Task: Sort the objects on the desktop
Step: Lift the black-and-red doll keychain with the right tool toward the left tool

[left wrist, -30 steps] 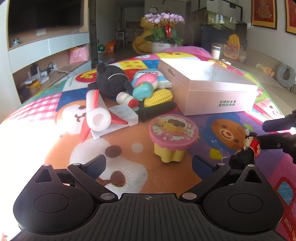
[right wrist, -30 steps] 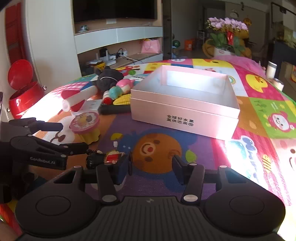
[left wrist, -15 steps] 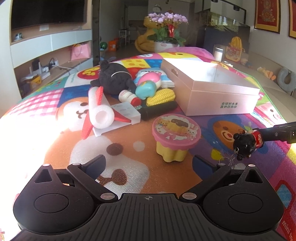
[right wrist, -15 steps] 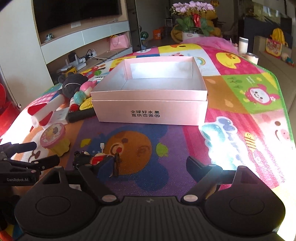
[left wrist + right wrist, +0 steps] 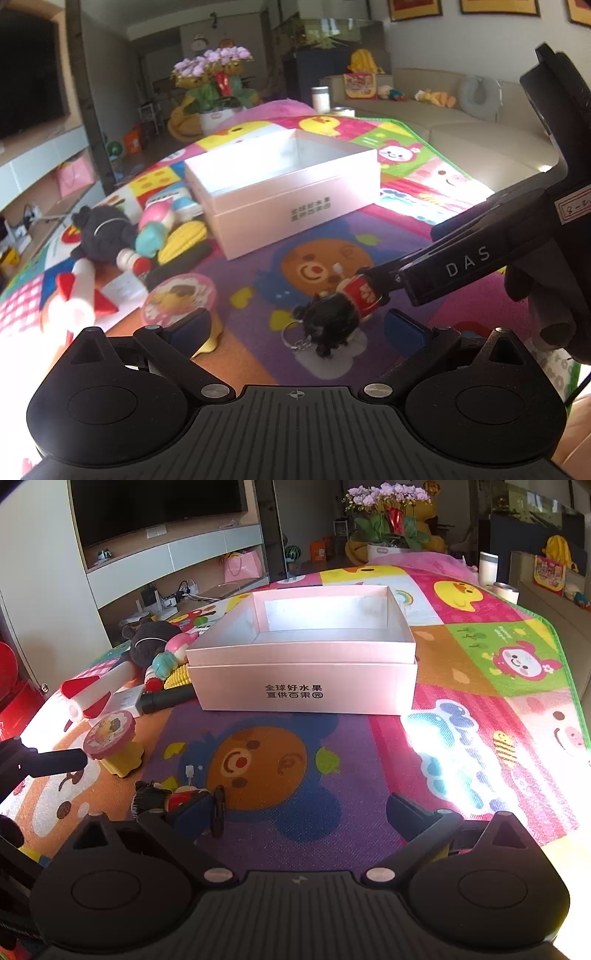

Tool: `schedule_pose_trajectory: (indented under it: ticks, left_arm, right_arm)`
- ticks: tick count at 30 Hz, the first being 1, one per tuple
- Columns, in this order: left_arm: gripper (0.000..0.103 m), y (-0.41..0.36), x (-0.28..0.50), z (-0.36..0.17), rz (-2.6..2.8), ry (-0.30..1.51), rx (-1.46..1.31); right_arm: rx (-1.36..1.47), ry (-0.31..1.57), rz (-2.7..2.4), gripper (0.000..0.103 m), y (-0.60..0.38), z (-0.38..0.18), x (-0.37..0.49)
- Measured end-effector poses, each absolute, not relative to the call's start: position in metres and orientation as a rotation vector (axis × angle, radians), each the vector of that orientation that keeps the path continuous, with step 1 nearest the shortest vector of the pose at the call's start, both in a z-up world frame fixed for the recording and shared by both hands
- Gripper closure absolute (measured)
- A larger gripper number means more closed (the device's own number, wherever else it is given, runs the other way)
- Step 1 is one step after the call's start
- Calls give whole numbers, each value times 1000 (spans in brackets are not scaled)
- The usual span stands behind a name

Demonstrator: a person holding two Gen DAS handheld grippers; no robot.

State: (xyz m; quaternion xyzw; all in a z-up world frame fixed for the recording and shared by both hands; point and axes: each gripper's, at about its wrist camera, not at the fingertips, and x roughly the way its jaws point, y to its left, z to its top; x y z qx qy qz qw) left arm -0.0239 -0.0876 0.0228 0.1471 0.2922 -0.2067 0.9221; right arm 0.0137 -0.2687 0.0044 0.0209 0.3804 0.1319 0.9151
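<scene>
bright cartoon-print play mat [image 5: 480, 686] covers the work surface, living-room shelving and a sofa behind. pink open box [image 5: 303, 672] stands mid-mat; its visible interior appears empty, so sorting is judged barely begun. left of the box lies an unsorted cluster: black plush toy [image 5: 105, 230], yellow corn toy [image 5: 183, 240], pink-and-teal squishy toy [image 5: 155, 229], black cylinder [image 5: 168, 699], white-and-red foam rocket [image 5: 79, 291], and a pink-lidded pudding toy [image 5: 112, 744] standing apart, nearer the grippers.

doll keychain [image 5: 334, 314], black-haired with a red body, lies in front of the box on the mat, its red body against one finger of the right gripper [image 5: 301, 812]. that gripper's jaws are opening, wide apart, with the doll beside the left finger rather than pinched: released. left gripper [image 5: 297, 326] is spread wide, empty, the doll seen between its fingertips from behind.

doll's long axis lies nearly flat on the mat, head toward the left gripper, key ring [image 5: 291, 338] trailing at the head end.
</scene>
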Motion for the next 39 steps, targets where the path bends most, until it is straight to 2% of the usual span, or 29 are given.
schedule_pose_trajectory:
  ticks: [8,19,33,39]
  left_arm:
    - [1,-108,-15,10,-364,606,415]
    - [1,-94,-24,19,-433,601,354]
    - [0,-97,-21,22,-506,554,320]
    - [0,-97,-16,22,-378,491,353]
  right_arm:
    - [106,777,339,0,-286,5,0]
    - [57,750,292,0,-284,15,-5]
    - [47,821,302,0,-290,10,-4]
    - [56,860,247,1,-294,7,-5]
